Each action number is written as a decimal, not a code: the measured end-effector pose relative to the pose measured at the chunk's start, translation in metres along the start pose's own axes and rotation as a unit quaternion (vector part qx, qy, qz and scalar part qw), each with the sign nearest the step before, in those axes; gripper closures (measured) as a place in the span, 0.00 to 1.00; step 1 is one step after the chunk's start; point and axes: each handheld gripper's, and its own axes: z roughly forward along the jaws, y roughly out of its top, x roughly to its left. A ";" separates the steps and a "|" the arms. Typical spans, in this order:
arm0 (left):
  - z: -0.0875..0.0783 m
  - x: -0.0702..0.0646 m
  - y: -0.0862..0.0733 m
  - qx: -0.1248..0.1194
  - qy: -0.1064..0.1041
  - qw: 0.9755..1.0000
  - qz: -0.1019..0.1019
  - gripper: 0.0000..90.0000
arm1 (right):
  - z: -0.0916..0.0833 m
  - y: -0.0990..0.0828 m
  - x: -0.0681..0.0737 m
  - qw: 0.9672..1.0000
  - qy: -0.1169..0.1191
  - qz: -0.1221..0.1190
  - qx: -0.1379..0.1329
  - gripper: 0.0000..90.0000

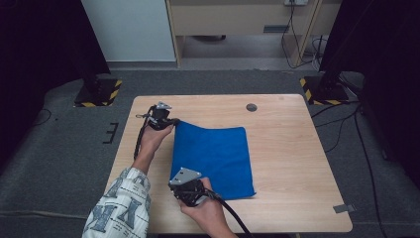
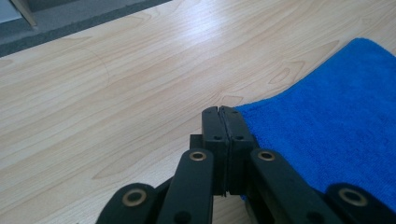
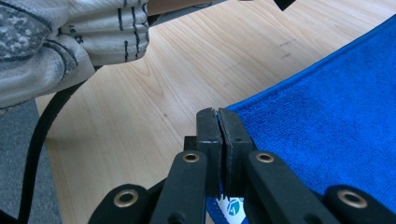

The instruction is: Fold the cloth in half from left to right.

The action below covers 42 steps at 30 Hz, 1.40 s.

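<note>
While a blue terry cloth (image 1: pixel 213 161) is lying spread near the middle of a light wooden table (image 1: pixel 287 148), both grippers are pinching its left edge. The left gripper (image 1: pixel 171 121) is clamping the far left corner, its jaws pressed together on the fabric; the left gripper view shows them shut at the cloth's corner (image 2: pixel 223 116). The right gripper (image 1: pixel 179 179) is clamping the near left corner the same way (image 3: pixel 217 119), just above a small white label. The corners are gripped; any fold is apparently yet to be made. A patterned sleeve (image 1: pixel 121 206) is reaching in from below. Grey carpet (image 1: pixel 64 148) is surrounding the table.
</note>
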 end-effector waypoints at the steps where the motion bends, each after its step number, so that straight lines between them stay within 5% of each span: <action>1: -0.001 0.001 0.000 0.001 0.000 1.000 0.002 1.00 | 0.000 0.001 0.001 1.000 -0.001 0.000 -0.001 0.98; 27: -0.026 0.025 -0.009 0.003 0.015 1.000 -0.007 1.00 | 0.016 0.023 0.019 0.999 0.020 0.026 -0.037 0.98; 34: -0.016 0.014 -0.004 -0.005 0.012 1.000 -0.011 0.99 | 0.008 0.014 0.009 0.999 0.020 0.036 -0.034 0.98; 42: 0.014 -0.007 -0.002 0.005 0.005 1.000 -0.016 0.99 | -0.012 -0.013 -0.014 0.997 0.008 0.063 -0.036 0.98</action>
